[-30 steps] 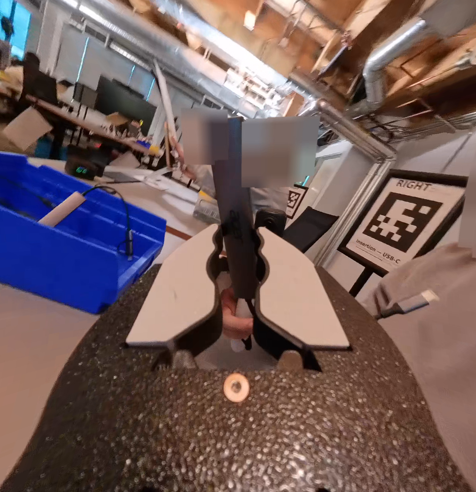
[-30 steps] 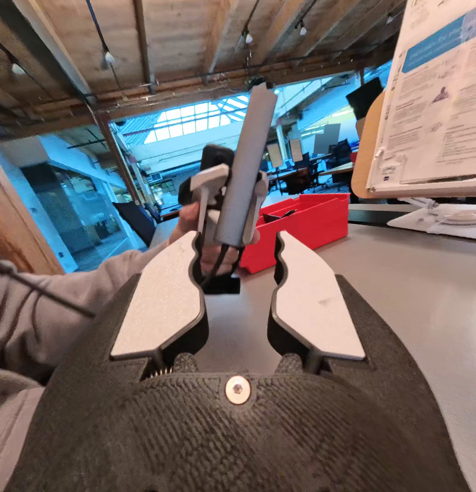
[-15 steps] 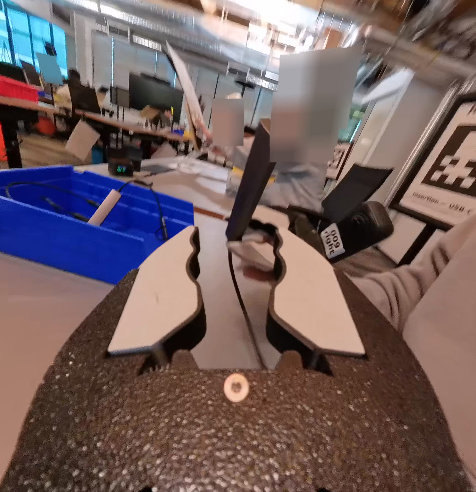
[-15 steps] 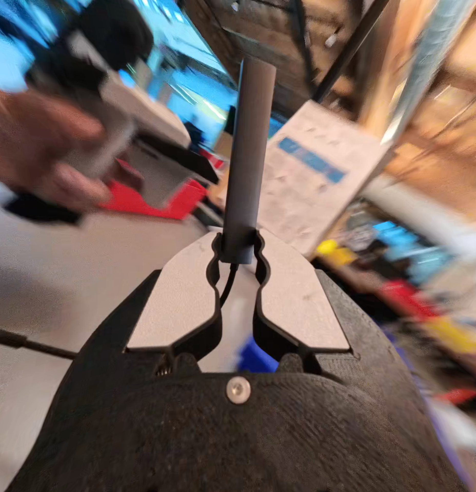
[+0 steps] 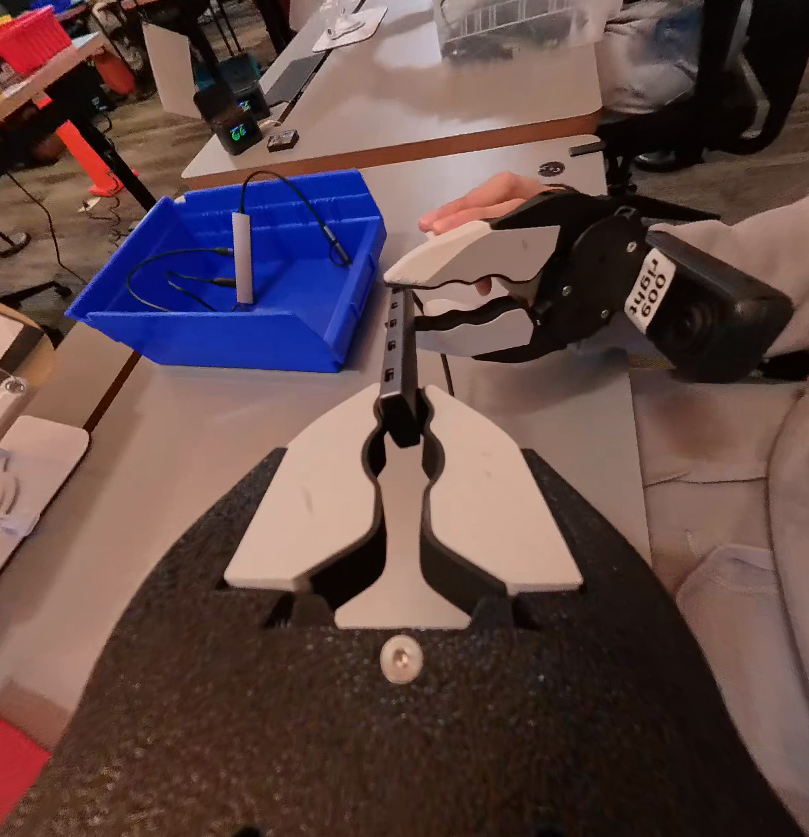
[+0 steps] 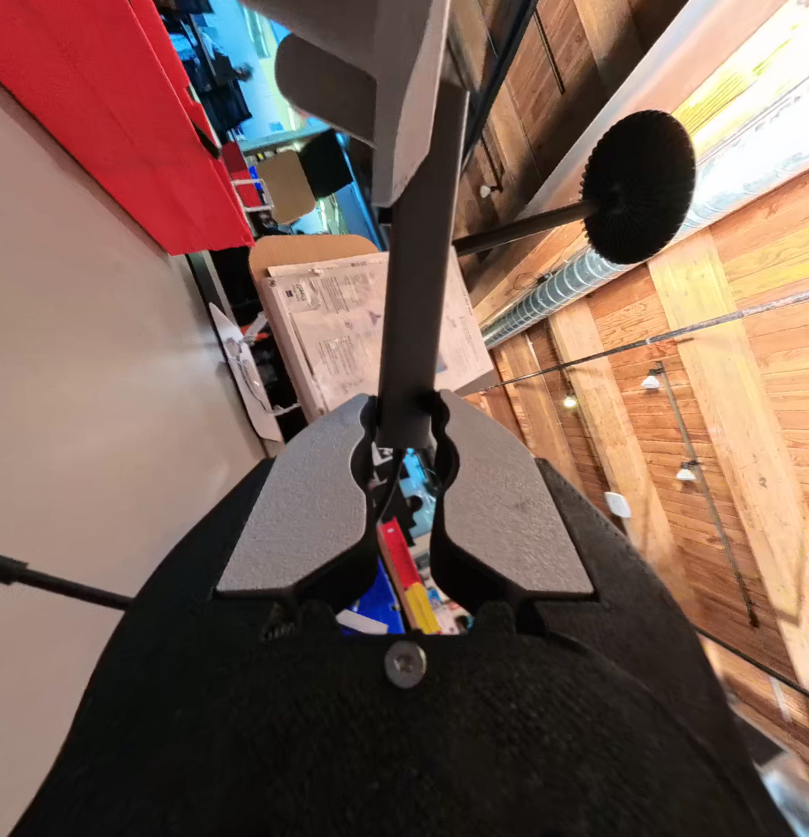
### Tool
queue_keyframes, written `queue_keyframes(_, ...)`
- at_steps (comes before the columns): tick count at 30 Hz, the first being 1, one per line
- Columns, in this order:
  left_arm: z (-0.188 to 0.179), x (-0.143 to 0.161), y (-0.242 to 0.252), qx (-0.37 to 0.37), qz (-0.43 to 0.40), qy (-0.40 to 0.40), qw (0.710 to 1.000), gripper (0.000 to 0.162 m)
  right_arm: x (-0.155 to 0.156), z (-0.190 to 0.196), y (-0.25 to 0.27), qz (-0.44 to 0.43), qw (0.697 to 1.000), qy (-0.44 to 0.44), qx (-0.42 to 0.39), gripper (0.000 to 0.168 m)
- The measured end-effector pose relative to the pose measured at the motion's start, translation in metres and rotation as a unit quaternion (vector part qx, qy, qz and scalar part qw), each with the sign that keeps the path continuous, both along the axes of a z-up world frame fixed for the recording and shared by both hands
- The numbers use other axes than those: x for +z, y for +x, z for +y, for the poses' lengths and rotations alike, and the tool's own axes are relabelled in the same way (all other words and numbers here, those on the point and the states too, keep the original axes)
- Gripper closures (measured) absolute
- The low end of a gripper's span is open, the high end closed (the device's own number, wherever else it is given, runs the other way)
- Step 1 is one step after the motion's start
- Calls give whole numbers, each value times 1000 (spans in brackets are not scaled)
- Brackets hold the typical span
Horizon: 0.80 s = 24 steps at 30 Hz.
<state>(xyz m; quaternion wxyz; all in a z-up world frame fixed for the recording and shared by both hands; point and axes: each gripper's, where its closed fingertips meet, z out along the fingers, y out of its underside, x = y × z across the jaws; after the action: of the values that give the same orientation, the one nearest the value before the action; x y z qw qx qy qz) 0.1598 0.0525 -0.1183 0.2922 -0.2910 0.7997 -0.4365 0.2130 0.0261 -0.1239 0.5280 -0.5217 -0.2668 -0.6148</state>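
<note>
A dark grey multi-port hub (image 5: 396,344) is held at both ends above the grey table (image 5: 190,453). My left gripper (image 5: 400,407) is shut on its near end. My right gripper (image 5: 405,294), held in a person's hand, comes in from the right and is shut on its far end. In the right wrist view my right gripper (image 6: 407,407) clamps the hub (image 6: 416,294), and a left finger (image 6: 407,90) shows at the hub's top. The hub's thin black cable (image 6: 389,489) hangs behind the right jaws.
A blue bin (image 5: 212,335) stands left of the hub and holds a light grey hub (image 5: 242,258) with black cables. A red bin (image 6: 99,113) and a paper on a stand (image 6: 339,326) sit on the table. A grey sleeve (image 5: 733,453) fills the right side. Spacing between my two grippers at the tips: around 7 cm.
A second ago the left gripper alone held the hub upright. The right gripper then shut on it and the left opened. Now the left is shut on the other end, camera tilted down.
</note>
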Motion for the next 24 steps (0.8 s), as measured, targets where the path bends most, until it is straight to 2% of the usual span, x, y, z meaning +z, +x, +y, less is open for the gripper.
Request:
queue_keyframes(3, 1, -6, 4, 17, 7, -39, 999, 153, -8, 3, 4, 34, 999, -13, 12, 145)
queue_keyframes(5, 4, -9, 8, 37, 9, -77, 996, 153, -12, 5, 9, 88, 996, -16, 23, 146)
queue_keyframes(7, 13, -7, 15, 71, -5, -117, 991, 153, -9, 2, 15, 135, 990, 10, 31, 139)
queue_keyframes(9, 26, -2, 21, 102, -33, -151, 983, 153, -9, 4, 16, 215, 974, 19, 63, 134)
queue_keyframes(10, 32, 3, 23, 115, -60, -160, 979, 153, -8, 6, 13, 279, 955, 28, 93, 134)
queue_keyframes(11, 37, 8, 25, 125, -96, -158, 975, 153, -6, 9, 9, 368, 919, 39, 134, 130)
queue_keyframes(12, 39, 12, 24, 125, -135, -142, 973, 153, -6, 14, 4, 478, 857, 48, 183, 127)
queue_keyframes(13, 36, 15, 22, 109, -173, -115, 972, 153, -4, 19, -1, 588, 771, 60, 236, 124)
queue_keyframes(15, 29, 16, 18, 83, -237, -47, 967, 153, 4, 21, -17, 742, 566, 60, 354, 115)
queue_keyframes(16, 24, 13, 17, 65, -247, -20, 967, 153, 7, 20, -20, 784, 481, 53, 390, 111)
queue_keyframes(17, 18, 10, 15, 42, -250, -1, 967, 153, 7, 19, -24, 803, 429, 36, 413, 111)
queue_keyframes(18, 14, 9, 13, 23, -257, 16, 966, 153, 5, 17, -26, 810, 405, 21, 424, 108)
queue_keyframes(20, 7, 6, 8, -23, -264, 41, 963, 153, 3, 15, -25, 815, 383, 20, 434, 107)
queue_keyframes(23, 2, 0, 4, -71, -263, 73, 959, 153, 18, 7, -20, 819, 315, 53, 477, 127)
queue_keyframes(24, 1, -1, 3, -80, -260, 75, 959, 153, 18, 7, -21, 819, 304, 51, 483, 133)
